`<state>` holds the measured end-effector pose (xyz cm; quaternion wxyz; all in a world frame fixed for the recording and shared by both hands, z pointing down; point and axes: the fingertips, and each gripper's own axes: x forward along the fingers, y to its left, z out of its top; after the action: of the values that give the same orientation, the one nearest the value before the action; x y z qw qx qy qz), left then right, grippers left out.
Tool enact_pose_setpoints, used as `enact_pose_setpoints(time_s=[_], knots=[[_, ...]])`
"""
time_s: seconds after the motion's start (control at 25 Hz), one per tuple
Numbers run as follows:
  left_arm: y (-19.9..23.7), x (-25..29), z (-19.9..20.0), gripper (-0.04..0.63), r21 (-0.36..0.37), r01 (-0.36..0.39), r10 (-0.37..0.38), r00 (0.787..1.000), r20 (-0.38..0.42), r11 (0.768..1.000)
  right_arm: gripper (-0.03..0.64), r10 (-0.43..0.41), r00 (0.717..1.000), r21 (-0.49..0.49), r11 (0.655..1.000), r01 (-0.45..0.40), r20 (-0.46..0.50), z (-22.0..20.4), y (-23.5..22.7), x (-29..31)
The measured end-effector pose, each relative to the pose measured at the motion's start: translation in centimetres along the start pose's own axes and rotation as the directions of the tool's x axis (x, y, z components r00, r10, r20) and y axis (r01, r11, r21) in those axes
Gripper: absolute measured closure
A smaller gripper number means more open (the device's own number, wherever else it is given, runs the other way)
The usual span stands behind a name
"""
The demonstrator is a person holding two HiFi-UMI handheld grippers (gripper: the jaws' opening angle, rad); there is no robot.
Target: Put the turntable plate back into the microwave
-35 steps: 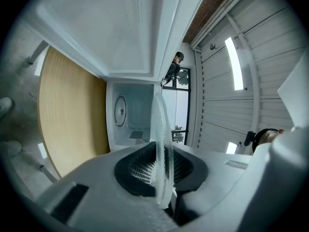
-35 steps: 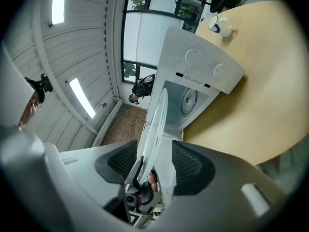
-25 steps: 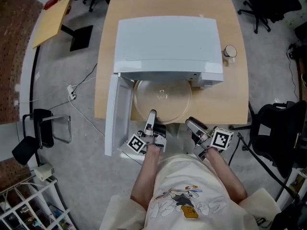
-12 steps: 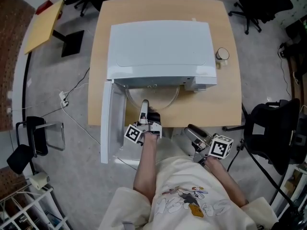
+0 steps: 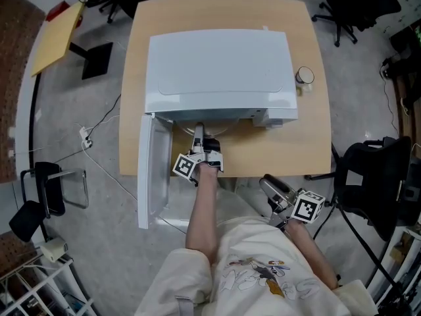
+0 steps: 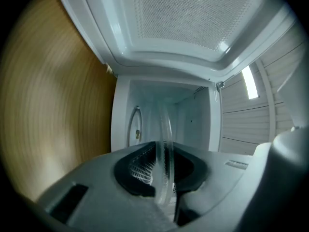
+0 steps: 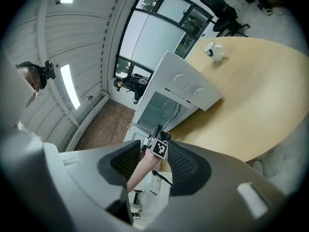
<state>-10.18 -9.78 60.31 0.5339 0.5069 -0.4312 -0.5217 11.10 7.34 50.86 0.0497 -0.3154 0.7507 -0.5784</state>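
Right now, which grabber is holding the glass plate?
The left gripper, at the mouth of the microwave, pinches the rim of the glass plate. The right gripper hangs back; its jaws, just closing a little, are empty.

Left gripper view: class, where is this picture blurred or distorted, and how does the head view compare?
Left gripper view: the wooden table smears into streaks, the fisheye bends the microwave door, and the corners are dark; head view: evenly lit, microwave sharp.

Grey left tongs (image 5: 199, 131) & right tongs (image 5: 268, 183), black ribbed pads (image 7: 183, 165), b/w marker cubes (image 5: 186, 166); cream tee (image 5: 253, 242), cartoon print (image 5: 263, 274), prob. short-sleeved.
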Motion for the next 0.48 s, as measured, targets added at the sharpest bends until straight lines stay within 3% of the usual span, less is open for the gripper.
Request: enact_pose_setpoints(time_s=[0.48], knots=[[1.3, 3.5, 0.9, 0.557, -0.007, -0.034, 0.034, 0.999, 0.004, 0.999, 0.436, 0.000, 1.000, 0.004, 1.000, 0.000, -0.014, -0.4, 0.4, 1.4]])
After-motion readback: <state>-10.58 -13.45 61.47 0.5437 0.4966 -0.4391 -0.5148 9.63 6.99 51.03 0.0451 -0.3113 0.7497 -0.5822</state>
